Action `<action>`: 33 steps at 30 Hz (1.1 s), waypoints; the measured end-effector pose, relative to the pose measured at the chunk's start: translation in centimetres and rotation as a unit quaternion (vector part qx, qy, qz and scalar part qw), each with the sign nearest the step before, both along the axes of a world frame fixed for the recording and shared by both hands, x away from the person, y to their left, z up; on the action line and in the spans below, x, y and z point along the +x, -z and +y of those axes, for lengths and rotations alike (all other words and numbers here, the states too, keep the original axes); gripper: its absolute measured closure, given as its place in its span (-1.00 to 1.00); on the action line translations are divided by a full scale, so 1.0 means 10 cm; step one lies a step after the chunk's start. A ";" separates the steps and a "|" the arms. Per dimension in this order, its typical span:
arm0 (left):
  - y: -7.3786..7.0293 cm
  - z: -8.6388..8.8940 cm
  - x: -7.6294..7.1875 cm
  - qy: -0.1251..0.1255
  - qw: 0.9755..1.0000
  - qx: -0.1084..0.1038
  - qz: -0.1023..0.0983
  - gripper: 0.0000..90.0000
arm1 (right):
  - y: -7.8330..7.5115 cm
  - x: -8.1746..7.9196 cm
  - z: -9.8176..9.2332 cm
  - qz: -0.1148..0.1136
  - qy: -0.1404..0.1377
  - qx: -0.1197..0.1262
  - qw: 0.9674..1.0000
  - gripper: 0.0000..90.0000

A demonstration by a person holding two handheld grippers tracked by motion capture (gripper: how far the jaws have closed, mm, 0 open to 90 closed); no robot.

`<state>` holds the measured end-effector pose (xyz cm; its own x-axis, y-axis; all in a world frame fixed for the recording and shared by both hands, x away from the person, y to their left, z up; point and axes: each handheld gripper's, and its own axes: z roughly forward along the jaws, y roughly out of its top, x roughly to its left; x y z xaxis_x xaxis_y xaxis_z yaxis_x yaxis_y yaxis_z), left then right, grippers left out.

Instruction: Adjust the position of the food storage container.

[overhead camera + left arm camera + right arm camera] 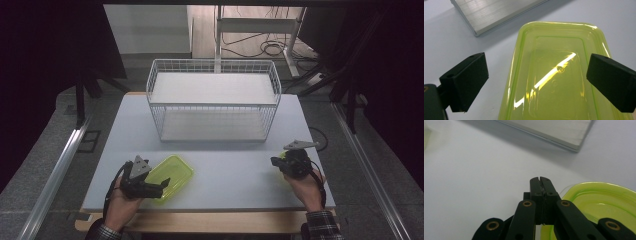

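left gripper straddles the green lid, right one pinches a second green piece

the green lid [170,177] lies flat on the counter [230,175] at the near left, its long axis running from near left to far right. the left gripper [536,82] sits at the lid's near-left end, jaws spread wide and touching nothing, with the lid directly ahead between and below them. the right gripper [540,187] is well apart at the near right, jaws clenched tight on the thin clear rim of a green container [604,202], as best the frames show. a white wire basket [213,100] stands beyond both, at the far middle. the left hand is plainly nearer the lid.
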<state>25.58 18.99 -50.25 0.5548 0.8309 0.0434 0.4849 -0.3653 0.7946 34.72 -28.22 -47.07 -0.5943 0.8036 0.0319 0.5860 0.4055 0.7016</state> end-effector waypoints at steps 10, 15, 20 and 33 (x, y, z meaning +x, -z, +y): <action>0.02 0.07 -0.06 -0.008 1.000 -0.002 0.004 -0.92 | 0.00 -0.01 -0.07 -0.002 0.018 -0.002 1.000 0.96; 0.03 0.14 -0.11 -0.015 1.000 -0.011 0.012 -0.92 | -0.01 -0.05 0.03 -0.011 0.005 0.005 1.000 0.84; 0.03 0.21 -0.19 -0.020 1.000 -0.019 0.013 -0.89 | 0.01 -0.06 0.12 -0.013 -0.008 0.004 1.000 0.57; 0.00 0.46 -0.42 -0.026 0.998 -0.049 0.033 0.48 | 0.09 -0.07 0.27 -0.025 -0.026 -0.004 0.999 0.16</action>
